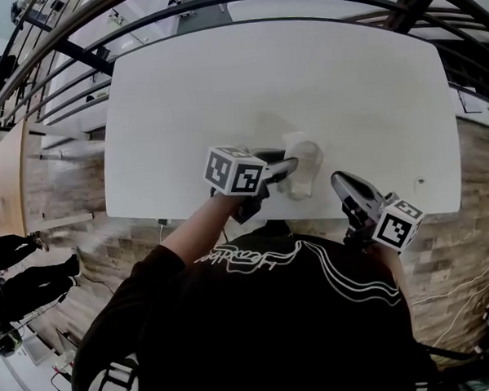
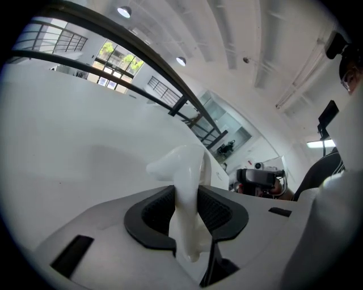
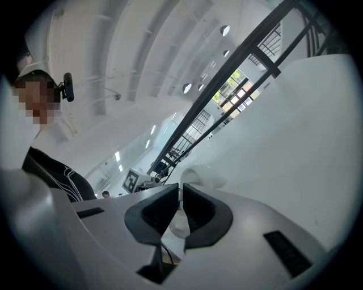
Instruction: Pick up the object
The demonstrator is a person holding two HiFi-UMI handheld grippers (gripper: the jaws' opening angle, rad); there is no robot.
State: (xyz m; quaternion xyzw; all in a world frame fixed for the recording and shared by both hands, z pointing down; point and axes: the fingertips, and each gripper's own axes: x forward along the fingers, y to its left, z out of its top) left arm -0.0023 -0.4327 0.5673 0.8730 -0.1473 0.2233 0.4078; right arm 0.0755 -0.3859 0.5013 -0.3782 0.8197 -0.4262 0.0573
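Tools are both reaching in at the near edge of the white counter point(image 1: 303, 73). My left tool point(image 2: 186, 193) is clamping the white object point(image 2: 182, 164), with both dark ribbed pads pressing on its pale, glossy body, which is sticking up past the tips. From the head view, that left tool point(image 1: 290, 165) is coming in from the left and the white object point(image 1: 303, 167) is sitting near the middle of the counter's front edge. I cannot tell whether it is resting on the surface or just off it.

My right tool point(image 3: 180, 190) is gripping nothing — its jaws are standing almost together, with only a slit between them. It is pointing toward the white object point(image 3: 201, 174), which is showing just beyond the tips. In the head view the right tool point(image 1: 339, 180) is hovering near the object's right side, apart from it.

Apart from this, the counter point(image 2: 68, 141) is showing only plain matte white. Around it, a brick-patterned floor point(image 1: 479, 219) is showing — dark curved railings point(image 1: 218, 8) are arching past the far side. Round ceiling lights point(image 2: 124, 11) are glowing overhead, and daylight is coming through a window point(image 2: 116, 56).
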